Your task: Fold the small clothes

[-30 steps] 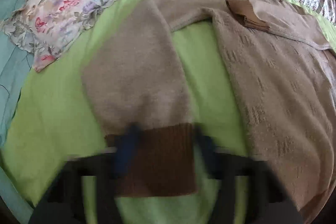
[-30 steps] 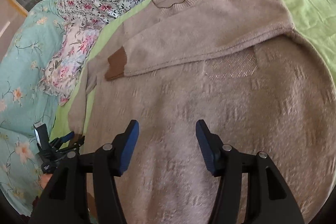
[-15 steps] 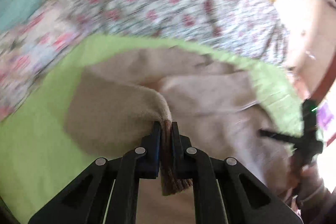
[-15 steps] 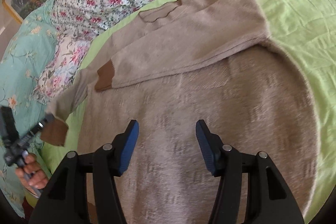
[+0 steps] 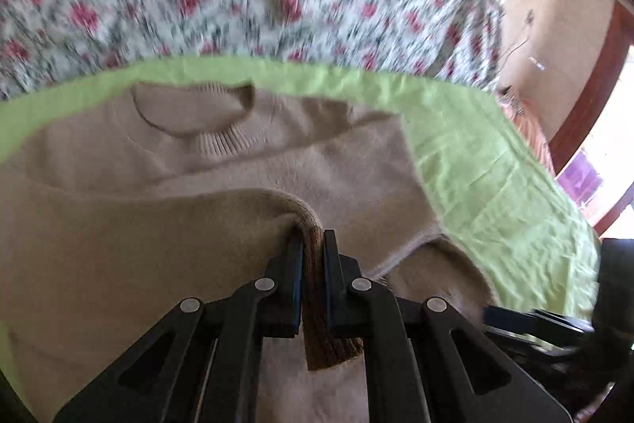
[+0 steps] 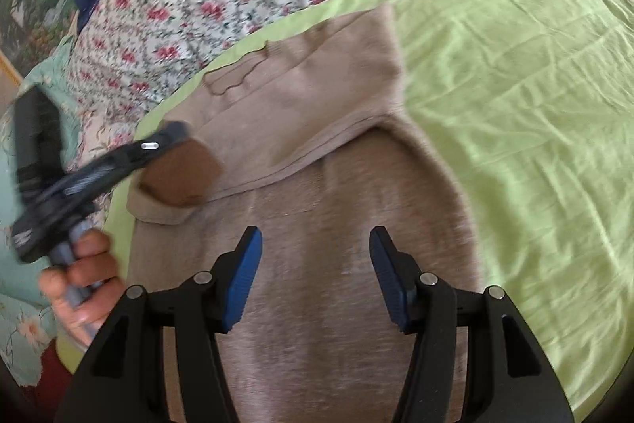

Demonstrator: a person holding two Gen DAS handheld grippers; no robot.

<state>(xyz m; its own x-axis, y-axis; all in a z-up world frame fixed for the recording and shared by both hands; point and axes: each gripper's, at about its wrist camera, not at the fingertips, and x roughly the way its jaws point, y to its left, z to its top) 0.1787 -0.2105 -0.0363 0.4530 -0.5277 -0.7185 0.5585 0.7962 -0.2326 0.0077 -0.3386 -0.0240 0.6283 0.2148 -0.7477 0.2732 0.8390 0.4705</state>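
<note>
One sleeve lies folded across the sweater (image 6: 317, 264); our left gripper (image 5: 313, 256), clamped on the second sleeve's brown cuff (image 5: 317, 304), carries it over. Our right gripper (image 6: 315, 276) hangs with jaws apart; body folds remain.

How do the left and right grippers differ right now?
The left gripper is shut, the right gripper open. The left pinches the sweater's brown cuff; the right holds nothing, hovering above the sweater body. Both have black frames and blue pads.
</note>
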